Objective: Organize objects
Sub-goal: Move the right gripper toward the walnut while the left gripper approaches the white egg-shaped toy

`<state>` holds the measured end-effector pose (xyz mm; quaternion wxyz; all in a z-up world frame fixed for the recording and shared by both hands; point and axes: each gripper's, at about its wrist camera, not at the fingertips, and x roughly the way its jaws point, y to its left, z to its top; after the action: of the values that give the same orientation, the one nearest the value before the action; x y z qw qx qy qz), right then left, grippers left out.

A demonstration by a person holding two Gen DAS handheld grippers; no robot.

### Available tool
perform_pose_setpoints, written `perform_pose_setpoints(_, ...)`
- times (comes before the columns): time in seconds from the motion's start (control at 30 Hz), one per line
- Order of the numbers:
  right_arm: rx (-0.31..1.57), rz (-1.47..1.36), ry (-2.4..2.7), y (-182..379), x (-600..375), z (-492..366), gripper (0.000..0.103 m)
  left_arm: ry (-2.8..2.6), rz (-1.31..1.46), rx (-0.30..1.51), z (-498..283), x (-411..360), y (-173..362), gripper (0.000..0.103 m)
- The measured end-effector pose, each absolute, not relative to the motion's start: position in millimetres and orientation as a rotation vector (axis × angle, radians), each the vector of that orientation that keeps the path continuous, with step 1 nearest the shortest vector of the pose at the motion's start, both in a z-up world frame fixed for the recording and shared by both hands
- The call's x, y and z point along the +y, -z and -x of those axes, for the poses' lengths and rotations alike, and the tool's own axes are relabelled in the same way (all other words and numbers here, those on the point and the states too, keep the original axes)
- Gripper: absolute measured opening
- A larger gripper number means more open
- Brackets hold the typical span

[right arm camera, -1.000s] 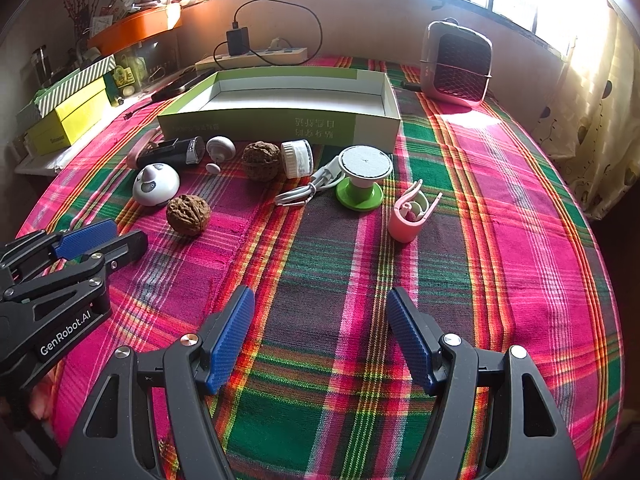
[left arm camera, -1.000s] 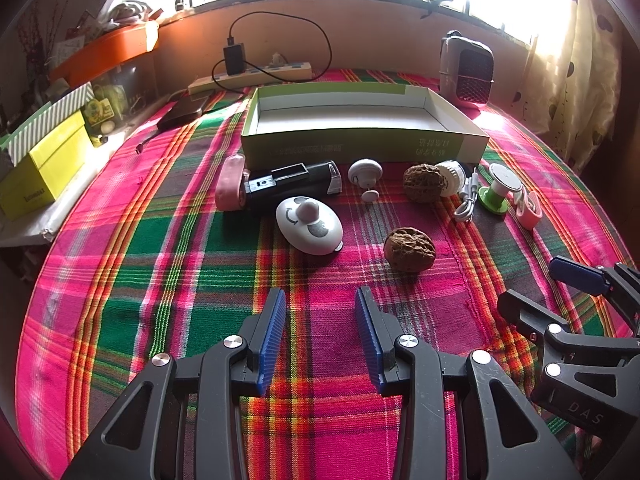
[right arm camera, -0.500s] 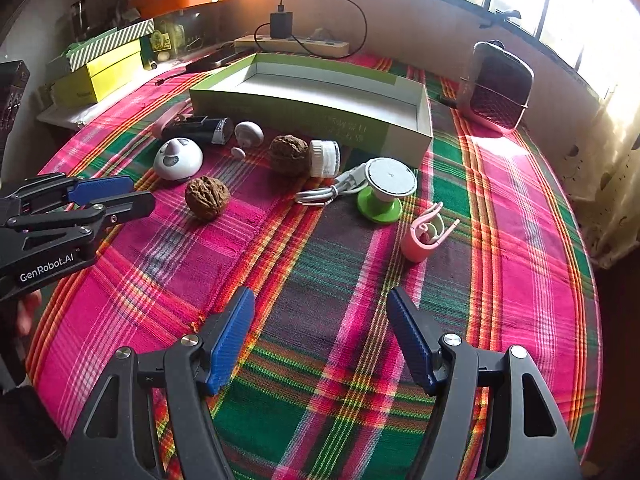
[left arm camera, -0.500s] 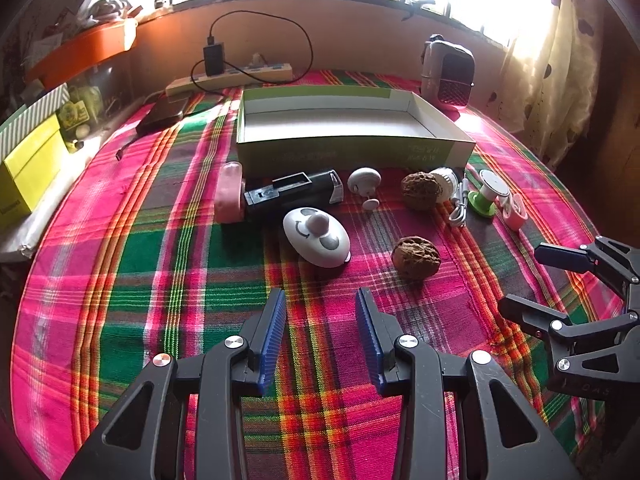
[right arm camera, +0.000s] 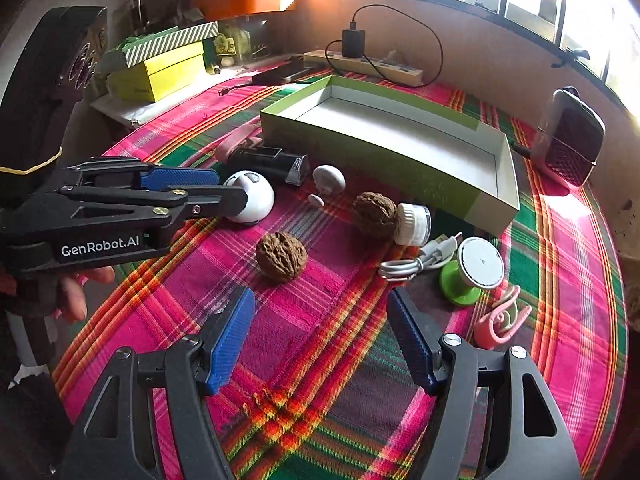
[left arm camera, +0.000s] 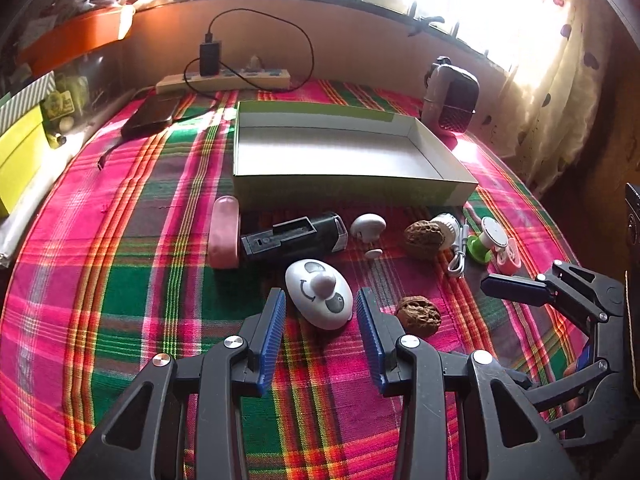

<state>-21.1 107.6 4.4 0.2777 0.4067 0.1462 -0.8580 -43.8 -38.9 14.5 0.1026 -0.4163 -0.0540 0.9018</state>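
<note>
— So nothing is sitting in the green cardboard box (left arm camera: 352, 190) yet?

— No, it's lying bare. Everything is waiting along its near wall: two wrinkled walnuts (right arm camera: 281, 256), a smooth white egg-shaped gadget (left arm camera: 319, 294), a black case (left arm camera: 292, 237).

— And the claws?

— The left gripper (left arm camera: 320, 338) is spreading its ribbed blue pads, gadget at twelve o'clock, untouched; the right gripper (right arm camera: 320, 342) is gaping, empty
</note>
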Motion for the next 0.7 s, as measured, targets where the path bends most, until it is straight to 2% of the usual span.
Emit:
perform_pose_setpoints(0.4, 0.405, -1.09, 2.25, 0, 89, 38, 0.068, -2.627, 1.279, -0.157, 60, -39, -7, 0.035)
perform_pose_setpoints(0.7, 0.415, -1.106, 2.24, 5, 85, 45, 0.055, -2.6, 1.291, -0.17, 66, -40, -6, 0.035)
